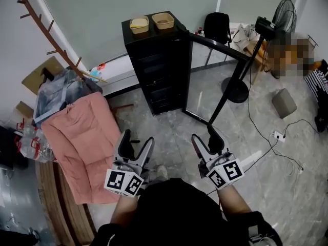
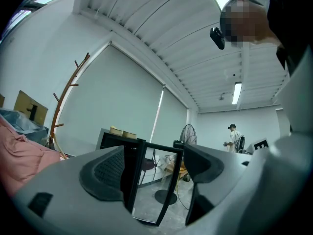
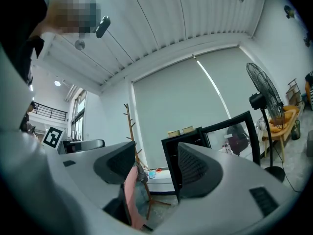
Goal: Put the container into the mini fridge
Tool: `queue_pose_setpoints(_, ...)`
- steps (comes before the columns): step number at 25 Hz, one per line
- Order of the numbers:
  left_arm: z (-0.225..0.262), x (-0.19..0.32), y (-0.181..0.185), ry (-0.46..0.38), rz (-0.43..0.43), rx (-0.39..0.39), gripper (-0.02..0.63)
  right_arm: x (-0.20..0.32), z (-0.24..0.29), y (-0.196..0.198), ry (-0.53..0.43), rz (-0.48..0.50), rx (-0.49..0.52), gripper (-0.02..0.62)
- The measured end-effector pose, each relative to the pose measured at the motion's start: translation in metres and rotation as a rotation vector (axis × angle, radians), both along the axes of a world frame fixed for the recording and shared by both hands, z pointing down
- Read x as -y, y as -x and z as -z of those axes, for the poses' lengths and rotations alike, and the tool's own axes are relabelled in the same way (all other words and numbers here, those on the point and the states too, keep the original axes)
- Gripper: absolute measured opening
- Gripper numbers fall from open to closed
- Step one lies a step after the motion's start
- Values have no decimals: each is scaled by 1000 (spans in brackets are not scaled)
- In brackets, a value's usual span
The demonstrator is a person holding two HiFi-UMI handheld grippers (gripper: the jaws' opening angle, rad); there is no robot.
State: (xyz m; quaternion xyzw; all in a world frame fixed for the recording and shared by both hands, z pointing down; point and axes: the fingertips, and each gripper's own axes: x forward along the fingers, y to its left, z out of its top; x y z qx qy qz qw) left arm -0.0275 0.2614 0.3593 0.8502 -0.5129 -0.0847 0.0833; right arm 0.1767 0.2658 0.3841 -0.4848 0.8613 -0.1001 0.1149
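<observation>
Two containers sat atop the mini fridge, its door open ready to receive one — left gripper and right gripper hung empty, jaws apart, well short of it.

The interior of the black mini fridge is dark in the head view, and its shelves cannot be told apart. The contents of the shallow tan containers on its top are too small to identify. The base of the wooden coat rack is hidden behind the pink cloth. In the left gripper view, the left claw covers most of the fridge body.
</observation>
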Motion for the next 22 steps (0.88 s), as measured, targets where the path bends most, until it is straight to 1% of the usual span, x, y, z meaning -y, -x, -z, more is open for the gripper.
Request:
queue_pose_setpoints(4,-5,17,17,6,31,-3,391,22,-1,3,10,-1,27,282)
queue_pose_setpoints(7,-10,37,24,9,34,-18,391,40,-2,9,10,5,20,281)
queue_pose_setpoints(9,-9,54,27,2,28,-17,391,58,-2,15,14,14,15,281)
queue_pose_setpoints(14,-7,105,42,-24,4,16,392,104,1,35,2,15,2,279)
queue_pose_setpoints(22,6,185,80,-46,-23,21,391,181,17,64,-28,-17,35,264)
